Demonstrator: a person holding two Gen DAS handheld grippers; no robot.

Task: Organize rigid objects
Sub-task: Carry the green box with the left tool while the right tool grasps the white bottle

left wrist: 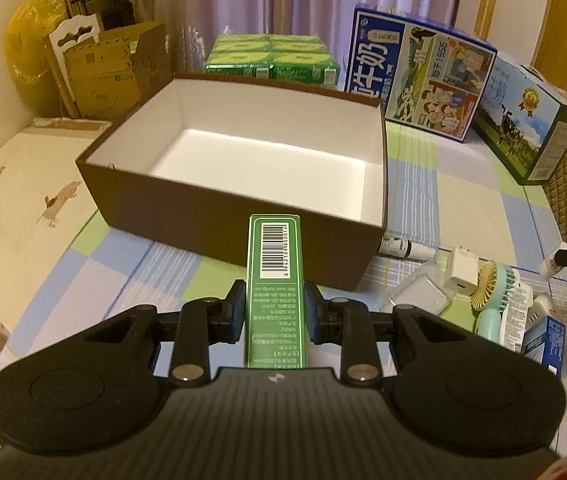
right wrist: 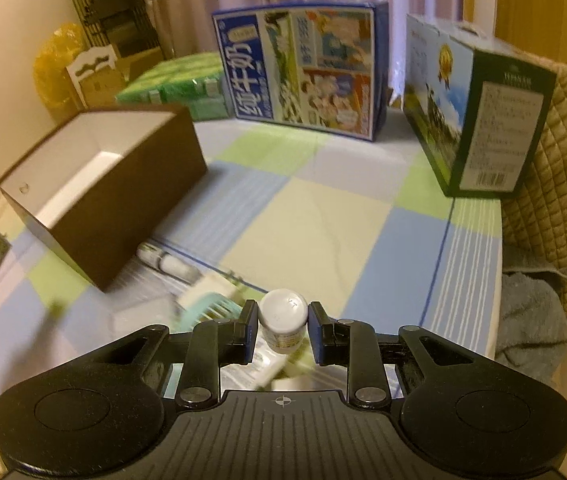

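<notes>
a long green carton (left wrist: 274, 280) with a barcode on its upper face sits clamped between the jaws of the left gripper (left wrist: 274, 312), its far end reaching up to the near wall of the open brown box (left wrist: 187, 208), whose white inside shows nothing in it. that gripper tilts downward toward the box, the carton running straight out along its fingers. the right gripper (right wrist: 283, 326) also tilts down, its jaws closed on a small white bottle (right wrist: 283, 318) standing upright, cap toward the camera, held above a blurred heap of small items: a mint handheld fan (left wrist: 495, 292), a white charger plug (left wrist: 461, 270) and a clear case (left wrist: 419, 294). all of this rests on a checked cloth (right wrist: 323, 220) of blue, green and cream squares. behind stand a blue milk carton case (right wrist: 303, 68), a second milk case (right wrist: 479, 116), and a green multipack (left wrist: 271, 56).
</notes>
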